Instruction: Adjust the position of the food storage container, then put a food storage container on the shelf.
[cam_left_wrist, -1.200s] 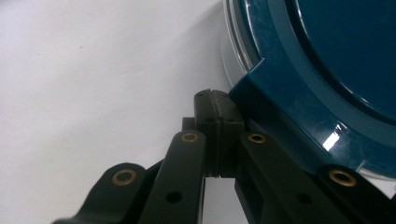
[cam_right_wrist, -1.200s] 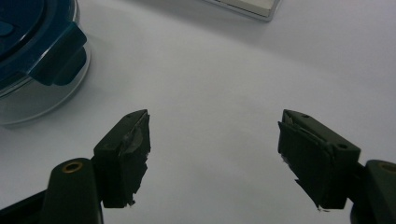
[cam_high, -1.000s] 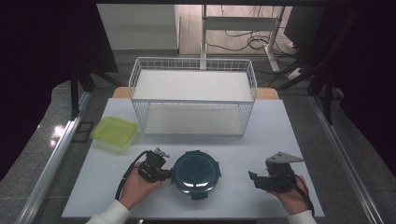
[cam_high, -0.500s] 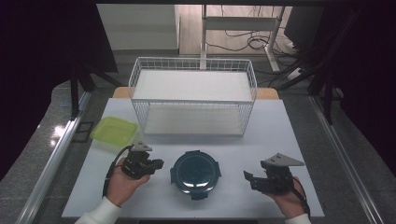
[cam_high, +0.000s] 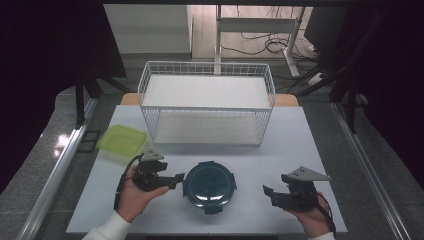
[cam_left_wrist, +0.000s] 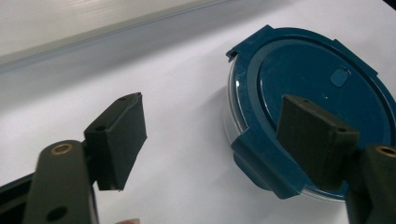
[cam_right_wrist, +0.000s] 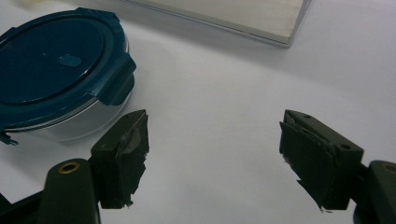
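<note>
A round container with a dark blue clip-lock lid sits on the white surface, near its front edge and about midway across. Everything else can be placed from it.

The left gripper is just beside the container's left side, its tips pointing at the rim. In the left gripper view its fingers are spread wide with nothing between them; one finger stands in front of the lid's near edge (whether it touches the lid cannot be told), while the other hangs over bare surface to the side of the container. One of the lid's clip tabs shows at the near rim, just beside that finger.

The right gripper is to the right of the container, clearly apart from it, pointing toward it. Its fingers are also spread wide and empty, over bare surface; in the right gripper view the container lies beyond and to the side of one finger (not between the two), its clear wall visible under the blue lid.

Behind the container stands a white wire basket, open-topped. A yellow-green lid-like square tray lies behind and to the left of the container, at the surface's left edge.
</note>
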